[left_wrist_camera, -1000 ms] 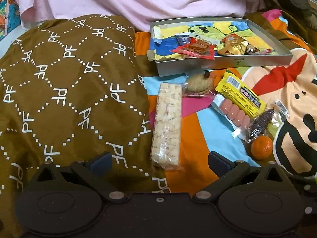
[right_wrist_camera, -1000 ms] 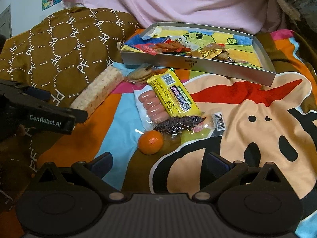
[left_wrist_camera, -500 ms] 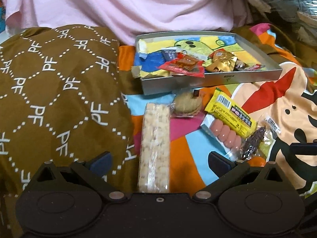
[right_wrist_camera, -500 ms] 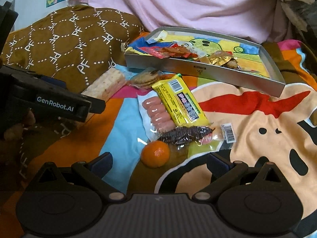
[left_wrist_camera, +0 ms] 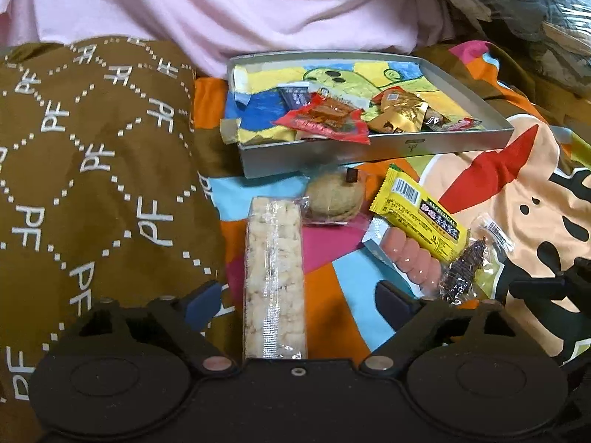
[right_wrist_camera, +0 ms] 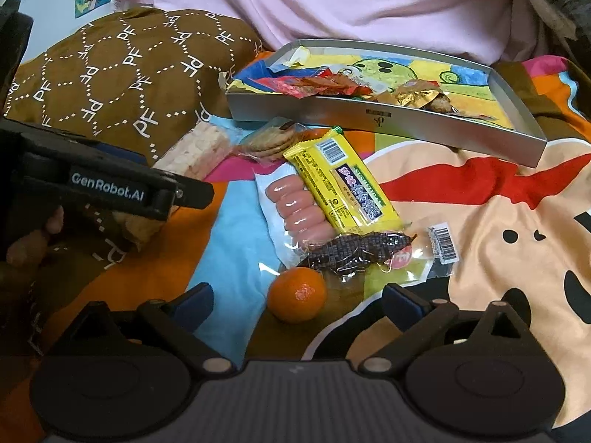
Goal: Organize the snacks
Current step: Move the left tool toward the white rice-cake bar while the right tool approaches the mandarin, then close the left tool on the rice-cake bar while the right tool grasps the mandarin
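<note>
A long puffed-rice bar [left_wrist_camera: 275, 277] in clear wrap lies on the colourful blanket, running between the fingers of my left gripper [left_wrist_camera: 299, 301]. Its jaws are closing, with a gap left on both sides of the bar. A silver tray [left_wrist_camera: 369, 147] behind it holds several wrapped snacks. In the right wrist view a small orange [right_wrist_camera: 297, 293] sits just ahead of my open right gripper [right_wrist_camera: 297, 301], between its fingertips and untouched. Beyond the orange lie a sausage pack [right_wrist_camera: 299, 210], a yellow bar [right_wrist_camera: 343, 184], a dark snack packet [right_wrist_camera: 358, 251] and a wrapped cookie [right_wrist_camera: 271, 140].
A brown patterned pillow [left_wrist_camera: 92, 184] rises along the left, close to the rice bar. Pink fabric [left_wrist_camera: 240, 7] hangs behind the tray. The left gripper's body [right_wrist_camera: 107, 188] and a person's fingers [right_wrist_camera: 33, 240] fill the left side of the right wrist view.
My left gripper moved forward over the rice bar, which now runs between its fingers, and the jaws narrowed. My right gripper crept closer to the orange.
</note>
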The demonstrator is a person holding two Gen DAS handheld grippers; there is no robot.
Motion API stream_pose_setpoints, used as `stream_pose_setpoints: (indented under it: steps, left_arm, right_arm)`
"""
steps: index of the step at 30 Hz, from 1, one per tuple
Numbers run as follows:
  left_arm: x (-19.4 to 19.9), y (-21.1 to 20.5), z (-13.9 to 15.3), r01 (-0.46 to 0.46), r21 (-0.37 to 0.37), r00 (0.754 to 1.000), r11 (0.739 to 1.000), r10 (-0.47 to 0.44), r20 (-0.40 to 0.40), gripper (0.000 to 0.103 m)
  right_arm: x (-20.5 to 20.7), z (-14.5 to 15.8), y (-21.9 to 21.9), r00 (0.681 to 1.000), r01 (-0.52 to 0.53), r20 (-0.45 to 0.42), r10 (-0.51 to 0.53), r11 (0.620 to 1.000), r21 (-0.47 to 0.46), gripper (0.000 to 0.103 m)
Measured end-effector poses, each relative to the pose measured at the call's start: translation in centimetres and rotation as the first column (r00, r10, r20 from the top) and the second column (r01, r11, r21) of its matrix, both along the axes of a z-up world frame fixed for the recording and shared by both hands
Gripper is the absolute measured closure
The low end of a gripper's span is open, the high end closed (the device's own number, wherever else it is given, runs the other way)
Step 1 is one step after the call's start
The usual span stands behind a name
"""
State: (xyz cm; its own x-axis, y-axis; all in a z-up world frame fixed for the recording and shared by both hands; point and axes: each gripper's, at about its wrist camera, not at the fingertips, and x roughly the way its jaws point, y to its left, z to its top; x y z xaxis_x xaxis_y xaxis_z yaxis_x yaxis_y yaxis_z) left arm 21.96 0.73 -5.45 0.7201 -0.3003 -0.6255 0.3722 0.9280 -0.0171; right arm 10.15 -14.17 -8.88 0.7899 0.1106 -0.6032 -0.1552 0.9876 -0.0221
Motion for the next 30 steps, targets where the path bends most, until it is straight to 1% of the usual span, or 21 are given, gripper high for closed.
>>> stream_pose_setpoints:
  steps: [3, 5, 6, 8, 9, 10, 11, 12, 14, 17, 18, 19, 21, 22, 25, 30]
  left_arm:
    - [0.4, 0.2, -0.3, -0.006, -0.016, 0.999, 1.000, 0.005, -0.037, 0.026]
    - [0.6, 0.3, -0.5, -0.007, -0.025, 0.998, 1.000, 0.005, -0.067, 0.038]
    - [0.6, 0.3, -0.7, -0.008, -0.023, 0.997, 1.000, 0.006, -0.077, 0.040]
    - [0.7, 0.4, -1.0, -0.004, -0.017, 0.995, 1.000, 0.002, -0.096, 0.052]
    - [0.8, 0.3, -1.2, -0.008, -0.004, 0.994, 1.000, 0.007, -0.105, 0.055]
    - [0.9, 0.2, -1.4, -0.012, 0.013, 0.994, 1.000, 0.013, -0.110, 0.060]
    - [1.0, 0.1, -1.5, -0.011, 0.028, 0.994, 1.000, 0.014, -0.108, 0.060]
    - [1.0, 0.0, -1.6, -0.009, 0.041, 0.994, 0.999, 0.013, -0.106, 0.060]
    - [0.9, -0.3, -1.7, -0.006, 0.069, 0.995, 0.998, 0.012, -0.101, 0.060]
    - [0.7, -0.5, -1.8, 0.001, 0.096, 0.996, 0.995, 0.008, -0.094, 0.059]
    - [0.7, -0.5, -1.8, -0.002, 0.096, 0.995, 0.995, 0.011, -0.097, 0.059]
    - [0.7, -0.4, -1.7, -0.006, 0.091, 0.994, 0.996, 0.015, -0.104, 0.060]
    - [0.7, -0.2, -1.6, -0.017, 0.074, 0.993, 0.997, 0.026, -0.117, 0.064]
    - [0.8, -0.1, -1.6, -0.019, 0.064, 0.992, 0.998, 0.026, -0.124, 0.066]
    - [0.5, -0.1, -1.5, -0.001, 0.048, 0.991, 0.999, 0.008, -0.134, 0.068]
    - [-0.8, -0.9, -1.5, 0.068, -0.010, 0.982, 0.998, -0.069, -0.176, 0.068]
  right_arm:
    - [0.1, -0.1, -0.1, 1.000, 0.005, -0.001, -0.005, 1.000, 0.014, 0.007]
    - [0.1, -0.1, -0.1, 1.000, 0.005, -0.001, -0.005, 1.000, 0.021, 0.011]
    - [0.1, -0.1, -0.1, 1.000, 0.001, 0.000, -0.001, 1.000, 0.024, 0.012]
    - [0.1, -0.2, 0.0, 1.000, -0.008, -0.001, 0.008, 1.000, 0.028, 0.016]
    - [0.1, -0.2, 0.1, 1.000, -0.014, -0.003, 0.014, 0.999, 0.030, 0.018]
    - [0.2, -0.2, 0.1, 1.000, -0.017, -0.006, 0.017, 0.999, 0.031, 0.022]
    - [0.2, -0.3, 0.2, 1.000, -0.019, -0.011, 0.020, 0.999, 0.033, 0.026]
    - [0.3, -0.4, 0.2, 1.000, -0.019, -0.018, 0.019, 0.999, 0.036, 0.028]
    - [0.5, -0.6, 0.2, 1.000, -0.008, -0.029, 0.009, 0.999, 0.035, 0.039]
    - [0.9, -0.9, 0.0, 0.999, 0.012, -0.048, -0.010, 0.999, 0.041, 0.047]
    - [0.9, -0.9, -0.1, 0.999, 0.014, -0.046, -0.013, 0.999, 0.043, 0.049]
    - [1.0, -0.9, 0.0, 0.999, 0.014, -0.044, -0.012, 0.999, 0.041, 0.052]
    - [1.0, -0.9, 0.2, 0.999, 0.008, -0.039, -0.007, 0.999, 0.035, 0.057]
    - [0.9, -0.9, 0.2, 0.999, 0.004, -0.036, -0.003, 0.999, 0.033, 0.063]
    - [0.8, -0.9, 0.3, 1.000, -0.004, -0.028, 0.005, 1.000, 0.027, 0.063]
    - [0.2, -0.5, 0.4, 1.000, -0.009, 0.001, 0.009, 1.000, 0.012, 0.064]
